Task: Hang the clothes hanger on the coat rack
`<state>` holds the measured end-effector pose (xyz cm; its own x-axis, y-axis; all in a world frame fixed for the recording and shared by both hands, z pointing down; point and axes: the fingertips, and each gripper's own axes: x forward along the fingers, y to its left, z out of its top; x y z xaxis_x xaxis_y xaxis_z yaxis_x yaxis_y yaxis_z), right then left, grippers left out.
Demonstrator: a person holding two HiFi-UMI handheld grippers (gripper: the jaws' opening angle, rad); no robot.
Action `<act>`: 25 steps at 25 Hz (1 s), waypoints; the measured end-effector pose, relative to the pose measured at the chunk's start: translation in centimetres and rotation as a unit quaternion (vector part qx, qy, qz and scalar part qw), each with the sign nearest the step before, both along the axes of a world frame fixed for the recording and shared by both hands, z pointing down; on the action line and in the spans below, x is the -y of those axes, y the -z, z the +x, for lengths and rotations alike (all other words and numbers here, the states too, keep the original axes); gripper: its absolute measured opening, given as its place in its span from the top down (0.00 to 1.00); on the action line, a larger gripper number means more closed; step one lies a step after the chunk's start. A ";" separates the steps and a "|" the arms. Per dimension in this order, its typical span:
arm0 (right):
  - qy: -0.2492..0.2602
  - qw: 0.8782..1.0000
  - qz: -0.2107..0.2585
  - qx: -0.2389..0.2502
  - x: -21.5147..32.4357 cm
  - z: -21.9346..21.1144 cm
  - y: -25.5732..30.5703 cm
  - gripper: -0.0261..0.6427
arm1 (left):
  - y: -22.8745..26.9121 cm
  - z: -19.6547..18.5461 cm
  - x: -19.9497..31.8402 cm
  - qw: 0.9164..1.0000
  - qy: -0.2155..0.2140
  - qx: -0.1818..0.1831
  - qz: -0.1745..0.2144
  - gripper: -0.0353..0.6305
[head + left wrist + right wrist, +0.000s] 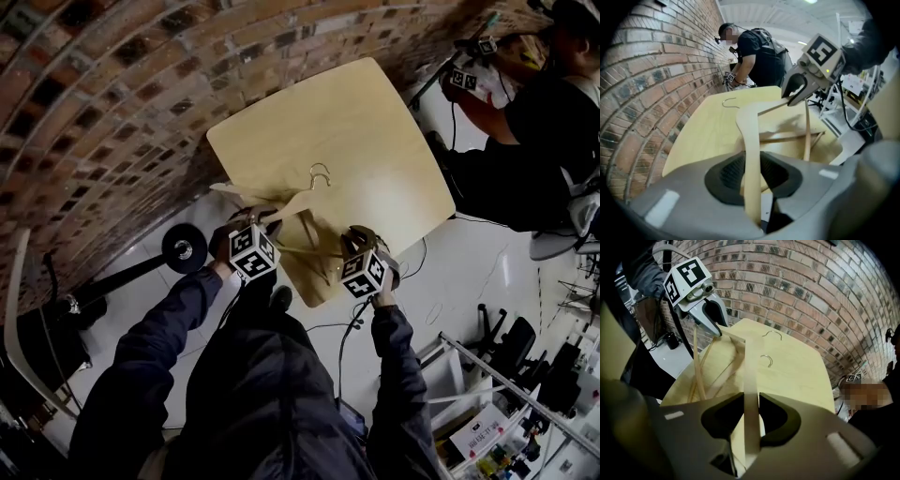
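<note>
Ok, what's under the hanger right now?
Only the pale wooden table, with the hanger's shadow on it. The left claw and right claw, shut on the hanger, cover the table directly beneath them, so that patch can't be checked.

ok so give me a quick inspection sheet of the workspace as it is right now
surface: light wood table, bare beyond the hanger
job's things: wooden hanger with metal hook, held at the table's near end; black round-based stand on the floor to its left, likely the rack
clutter: thin wooden bars under the hanger; cannot tell if they are part of it
grippers: left gripper and right gripper each shut on a hanger arm
cables: cables on the floor right of the table
surroundings: brick wall, another person, shelving with gear
</note>
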<state>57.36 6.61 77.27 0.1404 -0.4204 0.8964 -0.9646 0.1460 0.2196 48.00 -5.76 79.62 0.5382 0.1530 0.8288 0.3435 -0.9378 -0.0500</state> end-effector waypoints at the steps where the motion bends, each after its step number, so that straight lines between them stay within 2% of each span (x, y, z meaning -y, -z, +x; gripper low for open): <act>1: 0.002 1.000 0.005 -0.006 -0.3 -0.4 0.7 0.80 | 0.6 -0.3 -0.3 1.000 0.002 -0.005 0.003 0.80; 8: 0.020 0.998 0.049 -0.047 -3.5 -5.0 5.6 0.80 | 5.4 -5.1 -3.6 0.998 0.018 -0.046 0.044 0.80; 17: 0.081 0.987 0.103 -0.097 -10.0 -14.8 12.4 0.81 | 12.5 -16.2 -11.2 0.990 0.068 -0.082 0.091 0.80; 21: 0.110 0.980 0.122 -0.110 -11.6 -18.8 14.9 0.81 | 15.1 -20.7 -13.3 0.984 0.097 -0.096 0.111 0.80; 25: 0.145 0.969 0.146 -0.133 -10.7 -21.8 16.9 0.81 | 17.3 -24.6 -13.2 0.975 0.131 -0.108 0.140 0.80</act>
<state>35.55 17.35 60.41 0.1876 -0.7074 0.6815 -0.7956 0.2974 0.5278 23.40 7.46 62.32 0.6956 -0.2298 0.6807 0.0459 -0.9313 -0.3614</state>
